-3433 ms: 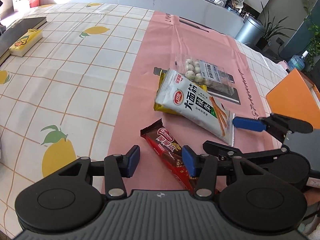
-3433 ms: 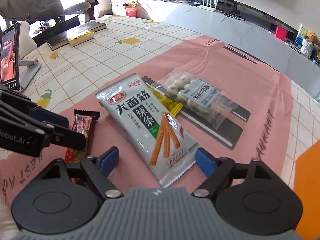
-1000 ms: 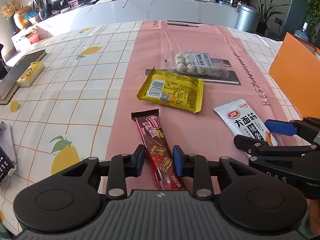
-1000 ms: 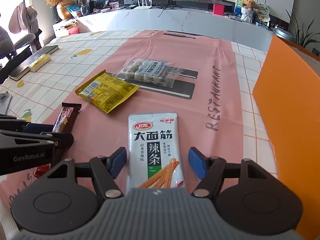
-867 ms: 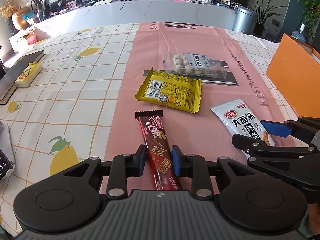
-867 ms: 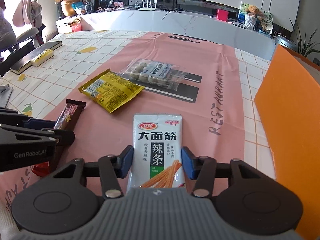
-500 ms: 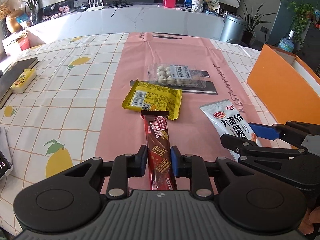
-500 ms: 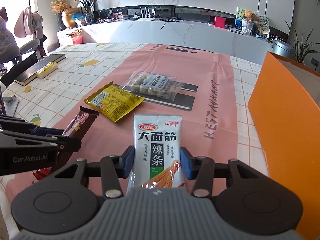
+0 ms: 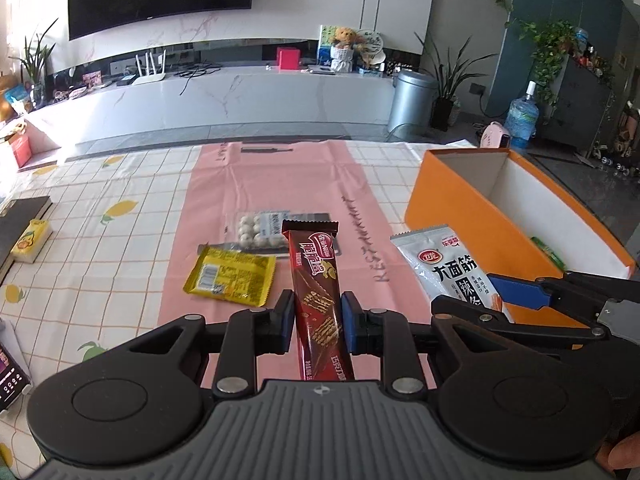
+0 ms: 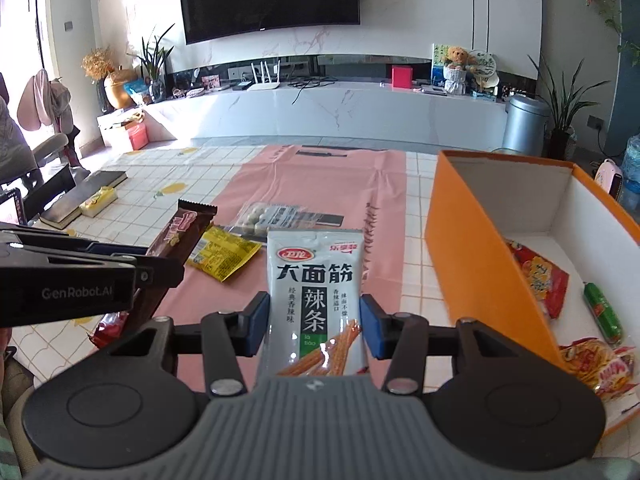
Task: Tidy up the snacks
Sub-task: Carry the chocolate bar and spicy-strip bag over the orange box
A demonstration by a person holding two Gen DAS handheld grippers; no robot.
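Observation:
My left gripper point(image 9: 318, 322) is shut on a brown chocolate wafer bar point(image 9: 314, 276) and holds it above the pink mat. The bar also shows in the right wrist view point(image 10: 180, 236). My right gripper point(image 10: 314, 328) is shut on a white spicy-strip packet point(image 10: 316, 280), lifted beside the orange box point(image 10: 480, 264); the packet shows in the left wrist view point(image 9: 448, 266). A yellow snack packet point(image 9: 230, 276) and a clear pack of white balls point(image 9: 260, 230) lie on the mat.
The orange box point(image 9: 460, 208) stands open at the right and holds red packets point(image 10: 536, 276) and a green sausage point(image 10: 602, 312). A book point(image 10: 80, 196) and a yellow carton point(image 9: 30, 240) lie at the left. A phone stand point(image 9: 10, 372) is at the near left.
Both grippers have lifted their snacks off the table and tilted up level. The view now takes in the room and the inside of the orange box.

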